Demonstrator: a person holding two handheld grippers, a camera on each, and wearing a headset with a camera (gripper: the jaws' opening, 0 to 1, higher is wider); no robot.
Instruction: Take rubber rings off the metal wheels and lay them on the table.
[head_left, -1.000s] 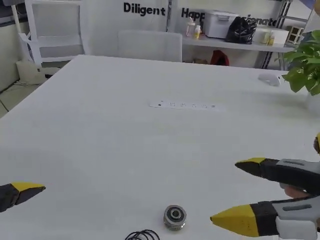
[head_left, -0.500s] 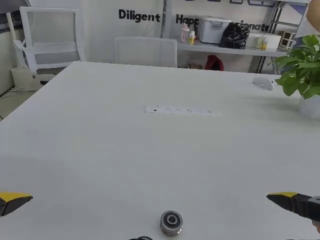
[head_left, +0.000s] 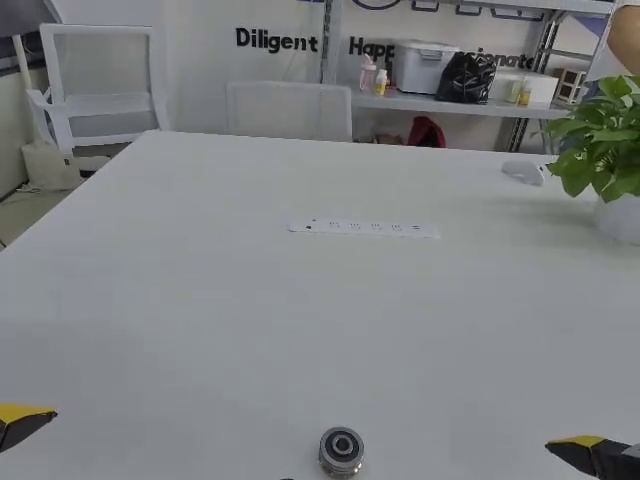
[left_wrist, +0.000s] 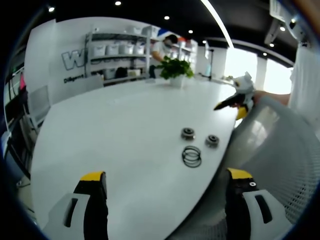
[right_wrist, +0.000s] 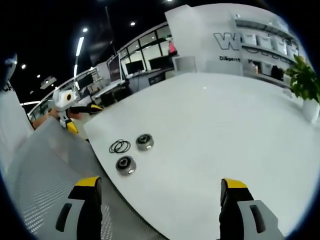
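You're at a big white meeting table (head_left: 200, 300) in an office. At the top of the head view, wall lettering (head_left: 276, 41) reads "Diligent". White mesh chairs (head_left: 290, 105) stand below it, and a metal shelf (head_left: 450, 98) of storage boxes is at upper right. A power strip (head_left: 362, 228) lies mid-frame, with a potted plant (head_left: 600, 150) at the right edge. Your right gripper view shows desks with monitors (right_wrist: 160, 62) at upper left, under ceiling spotlights.
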